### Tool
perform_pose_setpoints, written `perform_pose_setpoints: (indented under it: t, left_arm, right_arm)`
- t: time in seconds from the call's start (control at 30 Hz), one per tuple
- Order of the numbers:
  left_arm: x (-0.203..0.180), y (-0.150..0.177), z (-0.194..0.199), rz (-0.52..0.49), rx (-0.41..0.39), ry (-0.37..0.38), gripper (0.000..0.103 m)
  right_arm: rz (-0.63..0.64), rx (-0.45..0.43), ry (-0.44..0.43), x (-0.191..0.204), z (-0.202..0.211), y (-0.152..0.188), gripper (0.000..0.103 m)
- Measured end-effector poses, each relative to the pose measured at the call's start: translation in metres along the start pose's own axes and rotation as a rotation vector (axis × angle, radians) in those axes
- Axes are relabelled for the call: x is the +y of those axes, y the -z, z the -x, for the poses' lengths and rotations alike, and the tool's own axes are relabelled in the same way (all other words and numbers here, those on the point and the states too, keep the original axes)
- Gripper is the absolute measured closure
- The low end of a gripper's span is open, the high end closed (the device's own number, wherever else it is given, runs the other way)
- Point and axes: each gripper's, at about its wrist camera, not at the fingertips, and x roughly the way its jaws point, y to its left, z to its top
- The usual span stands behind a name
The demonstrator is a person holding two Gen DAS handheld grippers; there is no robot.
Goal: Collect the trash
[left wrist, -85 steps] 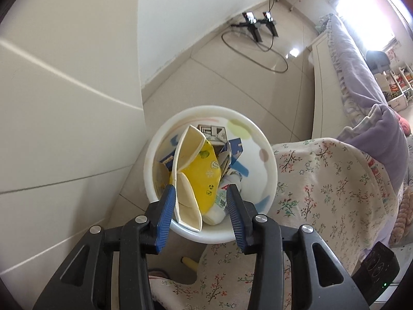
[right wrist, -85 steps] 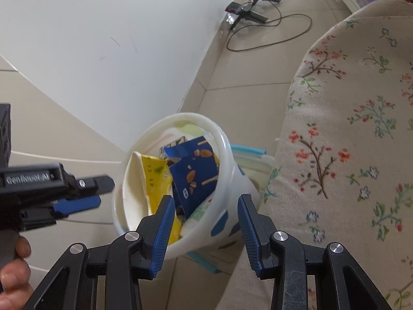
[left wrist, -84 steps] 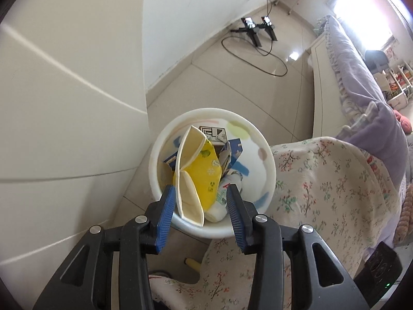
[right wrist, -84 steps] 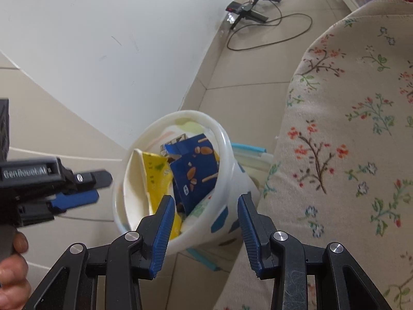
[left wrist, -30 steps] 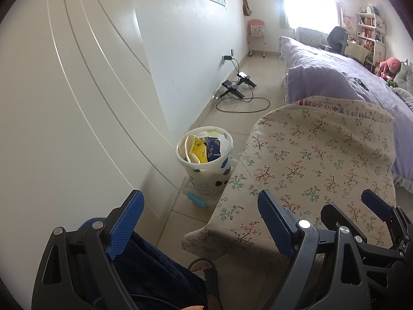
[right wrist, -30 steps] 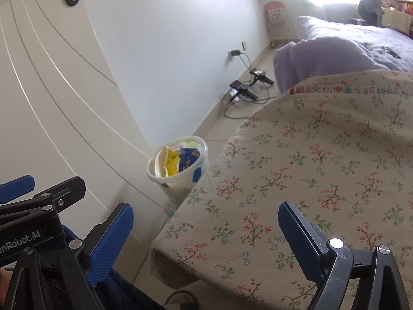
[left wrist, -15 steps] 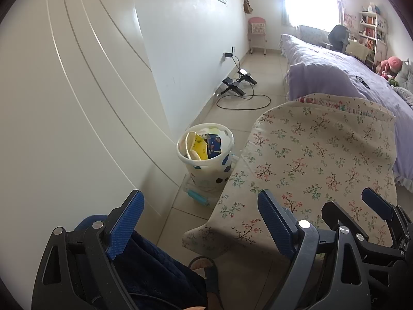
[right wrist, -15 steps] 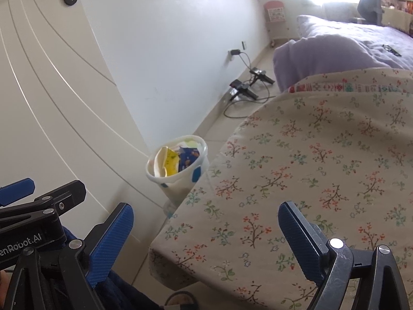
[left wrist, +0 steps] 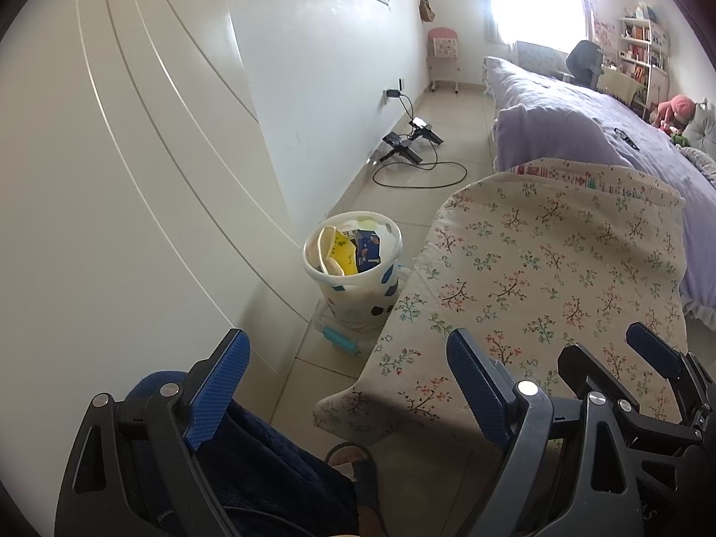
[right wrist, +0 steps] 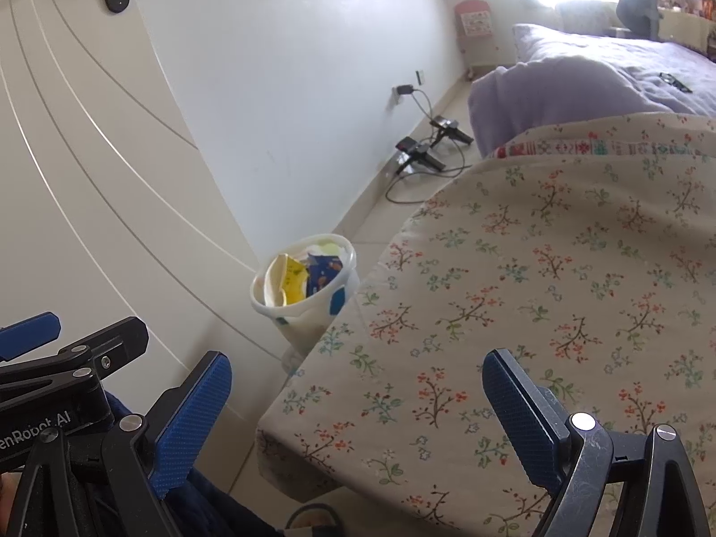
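On the floor by the white wall, at about 12 o'clock from both tongs, stands a white bin (left wrist: pixel 353 264) with coloured spots. It is full: a cream paper plate (left wrist: pixel 326 250) stands on edge at its left side, a yellow wrapper (left wrist: pixel 342 253) sits beside that, and a blue carton (left wrist: pixel 368 250) leans at the right. The same bin (right wrist: pixel 304 291) shows in the right view at about 11 o'clock.

Nearly three seconds ago both tongs hung right over the bin's mouth with their blue pads fairly close; now both sit well back from it and low. The left tongs (left wrist: pixel 347 385) gape wide and hold nothing, and the right tongs (right wrist: pixel 358 407) are likewise spread wide and empty. In the last half second little has shifted.

A table under a flowered cloth (left wrist: pixel 550 277) fills 1 to 3 o'clock, its near corner just beside the bin. A small clear box with a blue handle (left wrist: pixel 341 341) lies at the bin's foot. A dark blue trouser leg (left wrist: pixel 268 470) and a sandalled foot (left wrist: pixel 358 461) are at 6 o'clock. Beyond are a purple bed (left wrist: pixel 581 134) and a black cable (left wrist: pixel 420 174) on the tiles.
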Motion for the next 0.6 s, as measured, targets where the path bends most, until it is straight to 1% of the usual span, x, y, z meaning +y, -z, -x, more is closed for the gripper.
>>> perform_pose_setpoints:
  t: [0.6]
  left_arm:
    - [0.0018,0.001,-0.004,0.005,0.015,0.012,0.011]
  right_arm:
    - [-0.009,0.004,-0.008,0.0001,-0.0017,0.0003,0.008]
